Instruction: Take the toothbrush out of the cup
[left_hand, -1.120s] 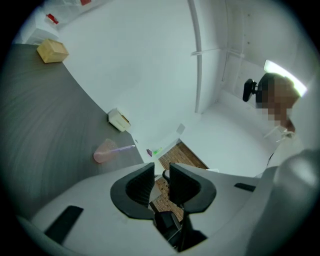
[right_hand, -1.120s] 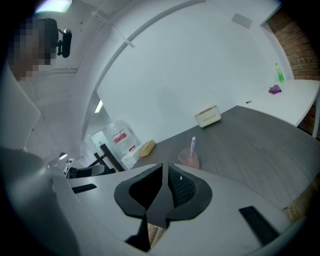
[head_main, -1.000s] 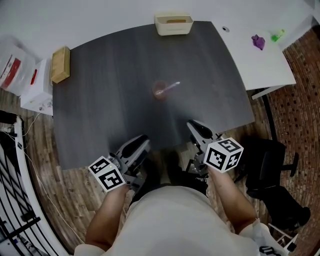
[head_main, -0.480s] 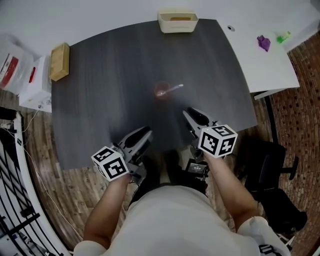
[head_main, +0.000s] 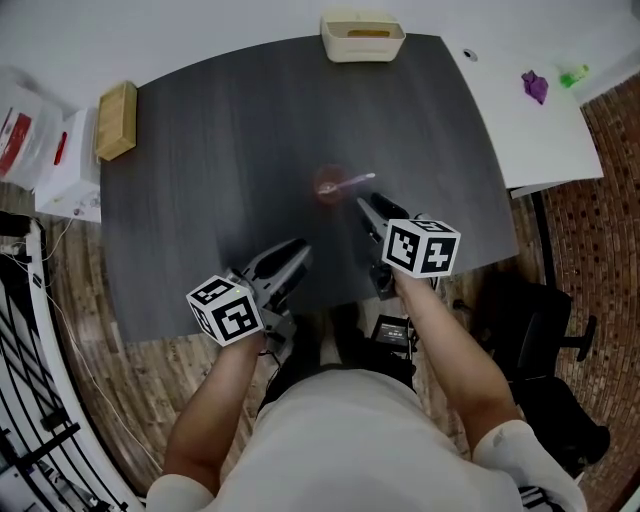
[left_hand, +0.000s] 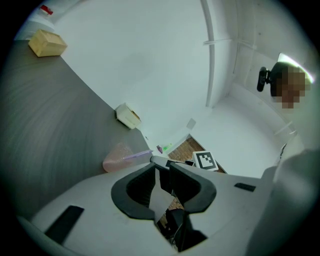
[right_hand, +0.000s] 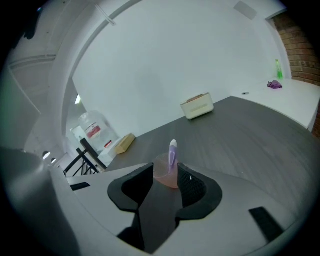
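Currently, a translucent pink plastic cup (head_main: 327, 187) is seen standing upright near the middle of a dark grey wood-grain table (head_main: 200, 200). A pale purple toothbrush (head_main: 356, 181) is held inside the cup, its handle leaning out over the rim towards the right gripper (head_main: 366, 207). That gripper is pointed at the cup from the near side, angled downward, and its jaws are opening. In the right gripper view the cup and toothbrush are framed in the gap just ahead of the jaw tips, but neither is pressed by the pads, and in the head view the tips are seen near the cup and apart from it.

The left gripper (head_main: 296, 252) is held lower over the near edge of the table, well apart from the cup. Its jaws are drawn together, and nothing is caught between them.

At the far edge of the table a cream rectangular plastic tray (head_main: 363, 36) is placed, and a light wooden block (head_main: 117, 121) is set at the far left corner. A white table (head_main: 520, 130) is butted against the right side, with a small purple object (head_main: 535, 85) and a small green object (head_main: 572, 75) lying on it.
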